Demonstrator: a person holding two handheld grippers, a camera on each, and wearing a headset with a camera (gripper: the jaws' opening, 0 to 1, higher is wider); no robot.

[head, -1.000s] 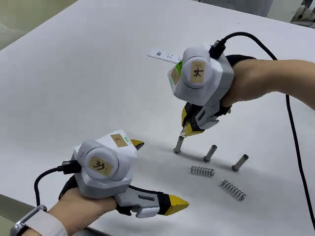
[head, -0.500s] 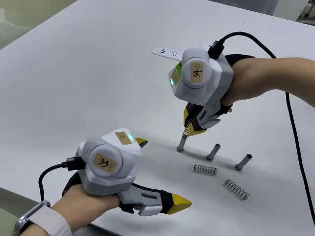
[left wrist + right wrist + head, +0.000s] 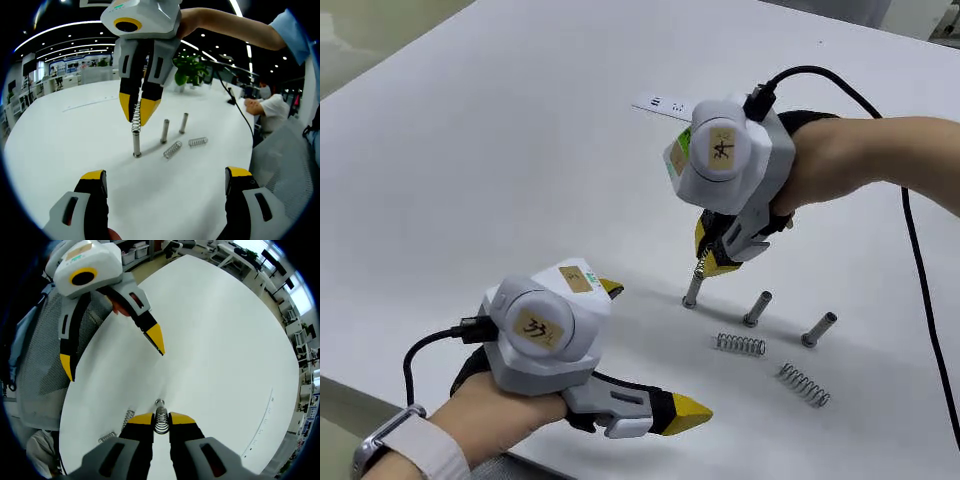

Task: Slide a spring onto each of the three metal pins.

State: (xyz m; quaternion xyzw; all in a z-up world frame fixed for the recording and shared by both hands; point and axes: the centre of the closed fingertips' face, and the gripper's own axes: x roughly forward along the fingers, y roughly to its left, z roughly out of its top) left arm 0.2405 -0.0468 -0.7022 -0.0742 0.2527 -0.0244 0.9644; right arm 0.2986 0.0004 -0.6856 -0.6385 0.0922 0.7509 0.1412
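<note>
Coil spring (image 3: 135, 116), thin wire: pinched between the right gripper (image 3: 708, 262) tips, lower end at the top of the nearest upright steel pin (image 3: 136, 145). Second pin (image 3: 757, 308) and third pin (image 3: 818, 329) stand bare in a row. Two loose springs (image 3: 740, 344) lie beside them. Left gripper (image 3: 652, 349) has its tongs spread, well apart from the pins. Smooth white table (image 3: 500, 150), open all round.

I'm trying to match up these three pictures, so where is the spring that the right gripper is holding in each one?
Head view: the spring hangs from the right gripper, just right of centre.
Left gripper view: upper left of centre, between the other gripper's yellow tips.
Right gripper view: bottom centre, between its own jaws.
Shared landmark: the upright pin at the spring's lower end.
</note>
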